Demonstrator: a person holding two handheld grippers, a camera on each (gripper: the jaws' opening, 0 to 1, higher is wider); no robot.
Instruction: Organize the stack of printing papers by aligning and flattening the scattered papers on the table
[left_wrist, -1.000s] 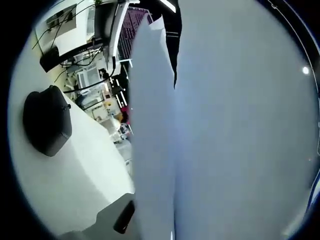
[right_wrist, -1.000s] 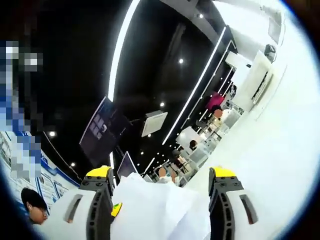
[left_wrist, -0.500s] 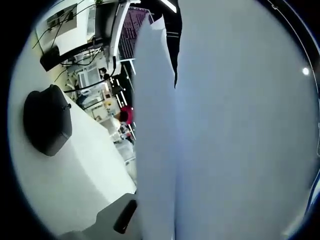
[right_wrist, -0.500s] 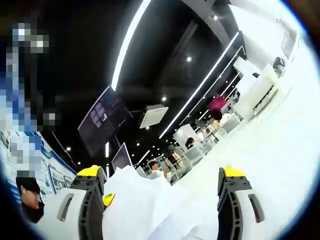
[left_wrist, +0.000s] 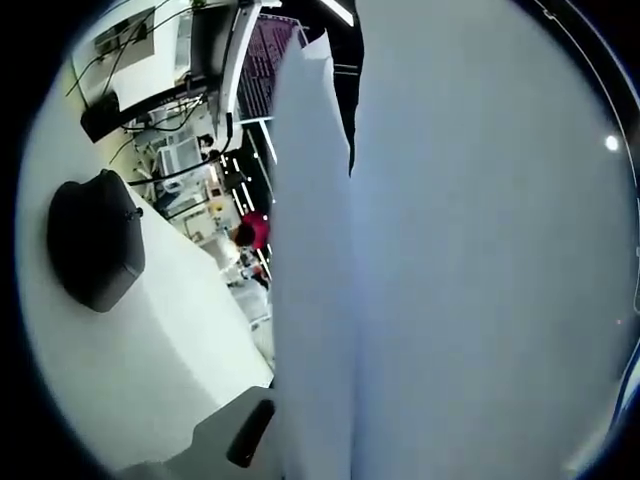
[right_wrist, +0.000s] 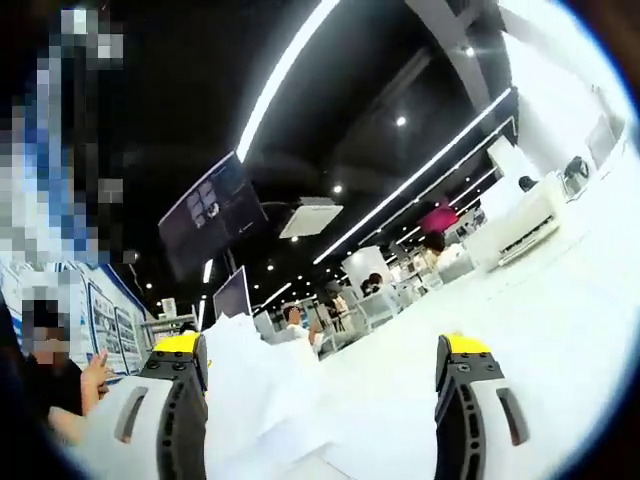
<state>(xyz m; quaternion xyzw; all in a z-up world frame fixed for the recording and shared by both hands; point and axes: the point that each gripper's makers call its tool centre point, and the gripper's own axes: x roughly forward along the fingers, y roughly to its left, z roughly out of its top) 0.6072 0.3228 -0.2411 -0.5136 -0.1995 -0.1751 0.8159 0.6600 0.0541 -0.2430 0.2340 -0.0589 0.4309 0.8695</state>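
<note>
A sheaf of white printing papers (left_wrist: 460, 260) stands on edge right in front of the left gripper view, its front edge running from top to bottom. My left gripper (left_wrist: 292, 442) looks shut on it. One grey finger (left_wrist: 248, 432) with a black pad lies against the sheet, and the other jaw is hidden behind the paper. In the right gripper view, the right gripper (right_wrist: 320, 350) is wide open, and its yellow-tipped fingers (right_wrist: 180, 345) stand far apart. The crumpled top of the papers (right_wrist: 255, 390) rises between them, close to the left finger and apart from the other one.
A black case (left_wrist: 93, 240) lies on the white table (left_wrist: 150, 360) left of the papers. The white tabletop (right_wrist: 540, 330) stretches away to the right. Beyond are desks, screens and people in a dark hall with strip lights. A person's hand (right_wrist: 95, 368) shows at the left.
The right gripper view has swung and its jaws have spread wider. The papers now sit lower and further left between them. The left gripper view is almost unchanged.
</note>
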